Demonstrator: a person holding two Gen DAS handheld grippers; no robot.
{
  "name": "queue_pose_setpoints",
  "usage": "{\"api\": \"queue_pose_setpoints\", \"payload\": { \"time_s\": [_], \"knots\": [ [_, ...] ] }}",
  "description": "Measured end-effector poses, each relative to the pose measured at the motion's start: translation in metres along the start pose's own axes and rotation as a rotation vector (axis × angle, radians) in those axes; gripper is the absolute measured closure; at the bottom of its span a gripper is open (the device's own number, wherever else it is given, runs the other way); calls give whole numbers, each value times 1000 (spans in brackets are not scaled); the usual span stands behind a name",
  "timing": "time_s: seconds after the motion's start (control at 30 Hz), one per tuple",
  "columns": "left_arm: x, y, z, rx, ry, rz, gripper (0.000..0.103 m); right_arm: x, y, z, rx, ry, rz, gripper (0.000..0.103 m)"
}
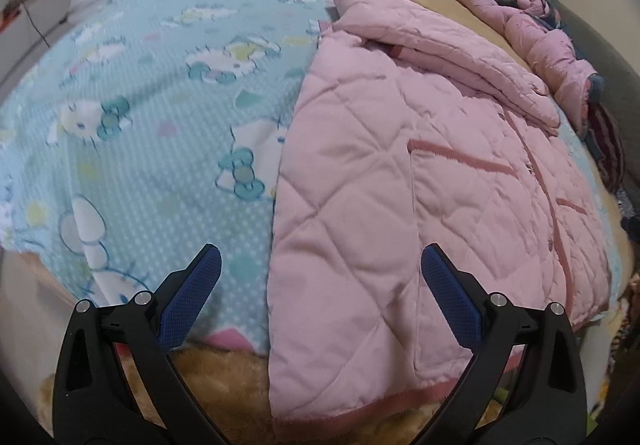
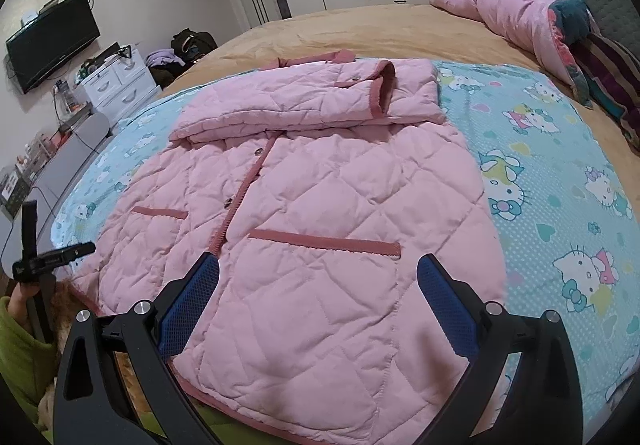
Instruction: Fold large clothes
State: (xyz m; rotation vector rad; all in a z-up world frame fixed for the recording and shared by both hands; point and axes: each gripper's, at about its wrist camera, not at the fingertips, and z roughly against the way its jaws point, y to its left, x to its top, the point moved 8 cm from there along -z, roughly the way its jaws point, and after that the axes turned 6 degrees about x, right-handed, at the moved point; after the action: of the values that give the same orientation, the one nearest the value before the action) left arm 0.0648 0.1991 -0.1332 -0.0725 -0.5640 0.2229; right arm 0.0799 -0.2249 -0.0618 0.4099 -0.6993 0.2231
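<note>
Pink quilted jacket (image 2: pixel 304 197) lies front-up on the blue cartoon-print sheet (image 2: pixel 560 173), on the bed (image 2: pixel 360 33); both sleeves folded across the chest, hem toward the near edge. Left hand-held gripper (image 1: pixel 320 285): jaws spread, hovering over the jacket's left hem corner, holding nothing. Right hand-held gripper (image 2: pixel 318 285): jaws spread above the right pocket (image 2: pixel 326 241), also empty.

Risks, as judged:
- Padding is thick and slippery; a shallow pinch may catch the top layer only, so the hem lifts unevenly.
- Uneven lift between the two sides would skew the fold.
- Folded sleeves sit loose; a quick flip could throw them open.
- Pinching the sheet along with the hem would drag it.
</note>
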Motion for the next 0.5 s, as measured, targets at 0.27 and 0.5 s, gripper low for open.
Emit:
{"api": "queue_pose_setpoints", "payload": {
  "time_s": [0.27,0.5],
  "knots": [
    [-12,-15,-3,-85,20,-29,22,-8,-8,2,-7,20,-14,4],
    [-18,-38,-8,-79,17,-85,27,-23,-30,11,-27,54,-48,4]
  ]
}}
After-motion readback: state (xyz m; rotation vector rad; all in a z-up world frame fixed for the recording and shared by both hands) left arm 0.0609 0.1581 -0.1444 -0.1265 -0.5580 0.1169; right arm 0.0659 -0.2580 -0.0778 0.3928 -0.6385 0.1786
